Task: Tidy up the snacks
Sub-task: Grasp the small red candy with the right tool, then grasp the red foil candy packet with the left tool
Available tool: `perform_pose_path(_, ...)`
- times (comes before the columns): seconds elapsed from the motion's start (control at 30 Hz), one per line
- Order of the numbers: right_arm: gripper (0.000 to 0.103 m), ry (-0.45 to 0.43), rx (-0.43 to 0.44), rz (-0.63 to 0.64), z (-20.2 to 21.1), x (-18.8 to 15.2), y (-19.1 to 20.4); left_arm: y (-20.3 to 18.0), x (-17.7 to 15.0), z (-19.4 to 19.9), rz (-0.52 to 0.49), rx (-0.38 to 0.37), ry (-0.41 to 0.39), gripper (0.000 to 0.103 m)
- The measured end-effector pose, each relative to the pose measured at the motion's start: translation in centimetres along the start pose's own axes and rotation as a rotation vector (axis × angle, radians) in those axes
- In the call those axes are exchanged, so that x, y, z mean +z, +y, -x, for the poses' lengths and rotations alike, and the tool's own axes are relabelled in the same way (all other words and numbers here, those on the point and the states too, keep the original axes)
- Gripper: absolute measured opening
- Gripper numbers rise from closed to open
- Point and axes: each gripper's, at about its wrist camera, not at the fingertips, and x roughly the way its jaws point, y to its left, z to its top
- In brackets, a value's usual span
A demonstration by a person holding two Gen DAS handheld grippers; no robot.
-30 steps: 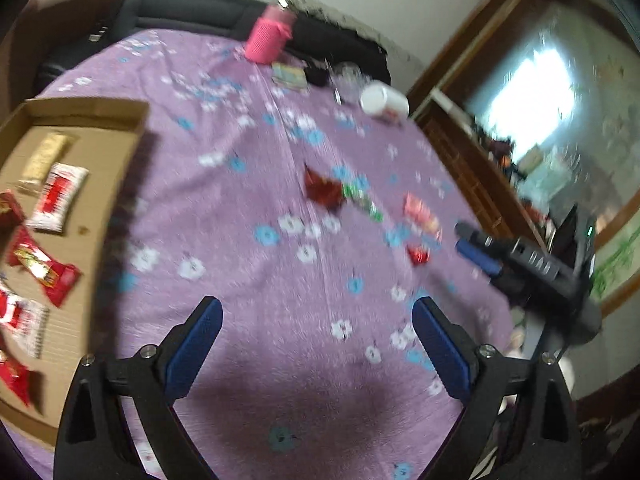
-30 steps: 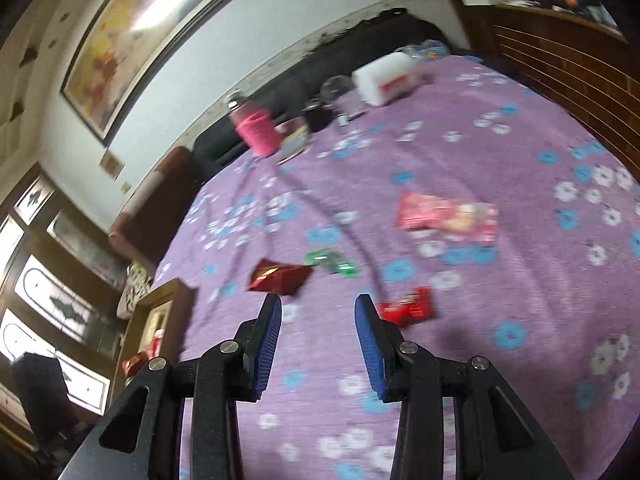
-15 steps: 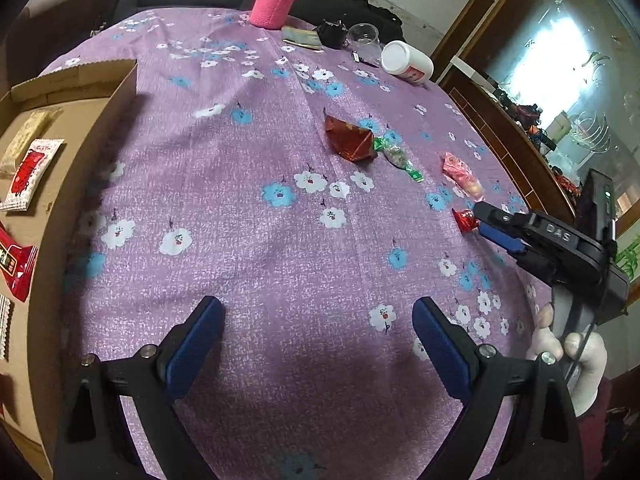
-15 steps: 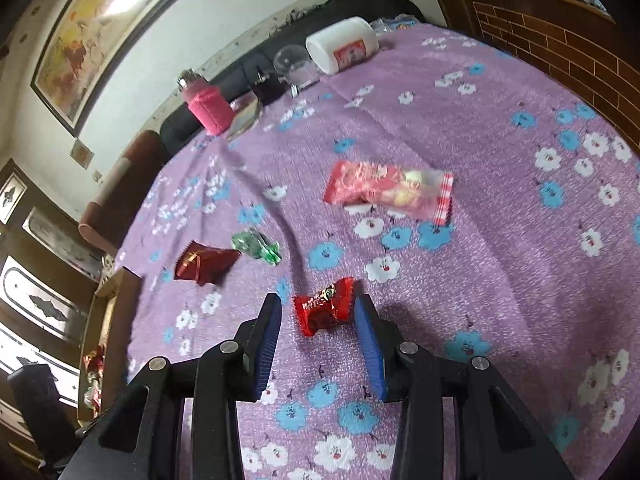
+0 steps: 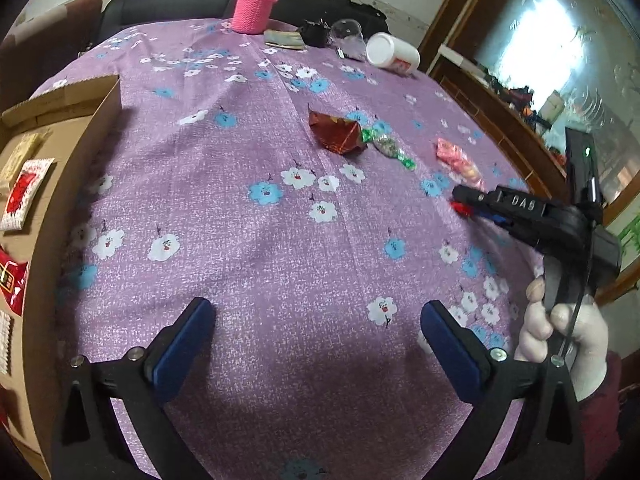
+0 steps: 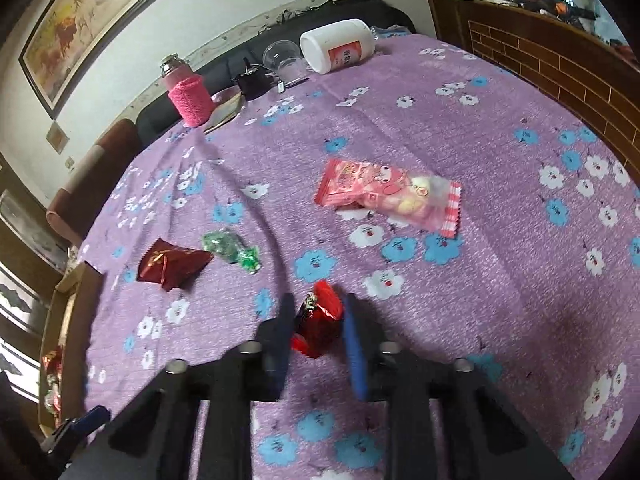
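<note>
Red foil candy (image 6: pixel 318 322) sits between the blue pads of the right gripper (image 6: pixel 316 344), which straddle it narrowly (contact unclear through blur), its long axis running away up the purple tablecloth (image 6: pixel 500 280). Left gripper (image 5: pixel 316 344) hovers spread wide and empty; beyond lie a pink marshmallow packet (image 6: pixel 384 196) lengthwise across, and a green candy (image 6: pixel 232 250).

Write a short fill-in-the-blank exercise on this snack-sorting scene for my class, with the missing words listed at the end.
1. The right gripper has its fingers on either side of a small candy whose wrapper is ____.
2. The left gripper hangs wide open and holds ____.
3. The white jar at the far end of the table lies on its ____.
4. The sorted snacks lie in a ____ box.

Missing words: red; nothing; side; cardboard
</note>
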Motion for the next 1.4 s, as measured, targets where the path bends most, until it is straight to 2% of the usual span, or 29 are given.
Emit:
perform_pose_path(0.13,0.017,-0.017,0.031,-0.013,0.1,-0.1,-0.6,-0.5,0.5,-0.4,-0.029,0.024,0.056,0.102)
perform_pose_path(0.17,0.017,-0.018,0.036,-0.014,0.2,-0.1,-0.7,-0.3,0.8,-0.3,-0.007,-0.004,0.07,0.101)
perform_pose_path(0.2,0.017,-0.019,0.042,-0.019,0.2,-0.1,-0.8,-0.1,1.4,-0.2,0.022,-0.054,0.078,0.095)
perform_pose_path(0.27,0.017,-0.019,0.058,-0.033,0.3,-0.1,-1.0,0.0,2.7,-0.1,0.047,-0.084,0.071,0.091)
perform_pose_path(0.43,0.017,-0.027,0.122,-0.081,1.0,-0.1,-2.0,-1.0,7.5,-1.8,0.037,-0.053,0.03,0.091)
perform_pose_path(0.6,0.017,-0.019,0.152,-0.106,1.0,0.0,-2.1,-2.5,12.0,-5.0,-0.018,-0.018,-0.01,0.091)
perform_pose_path(0.77,0.017,-0.015,0.174,-0.132,0.8,0.3,-2.5,-2.8,14.6,-8.6,-0.022,0.03,0.009,0.091)
perform_pose_path(0.8,0.017,-0.014,0.174,-0.137,0.8,0.3,-2.6,-3.0,14.9,-9.2,-0.038,0.035,0.024,0.082)
perform_pose_path(0.83,0.017,-0.012,0.176,-0.141,0.8,0.3,-2.7,-3.1,14.8,-9.5,-0.05,0.039,0.032,0.049)
perform_pose_path(0.87,0.017,-0.009,0.177,-0.145,0.7,0.3,-2.7,-3.2,14.5,-10.1,-0.067,0.05,0.068,0.037)
perform_pose_path(0.93,0.017,-0.005,0.179,-0.148,0.7,0.3,-2.7,-3.4,13.8,-10.1,-0.069,0.016,0.088,0.034)
perform_pose_path(1.07,0.017,-0.003,0.179,-0.141,0.7,0.2,-2.6,-4.7,11.0,-8.4,-0.153,0.031,0.115,0.033)
perform_pose_path(1.17,0.017,-0.002,0.178,-0.132,0.6,0.2,-2.4,-5.3,8.8,-6.6,-0.196,-0.041,0.145,0.033)
perform_pose_path(1.37,0.017,-0.006,0.176,-0.13,0.7,0.1,-2.4,-5.3,7.2,-3.6,-0.238,-0.098,0.115,0.038)
perform_pose_path(1.4,0.017,-0.006,0.177,-0.133,0.7,0.1,-2.4,-5.2,7.1,-3.2,-0.243,-0.102,0.106,0.044)
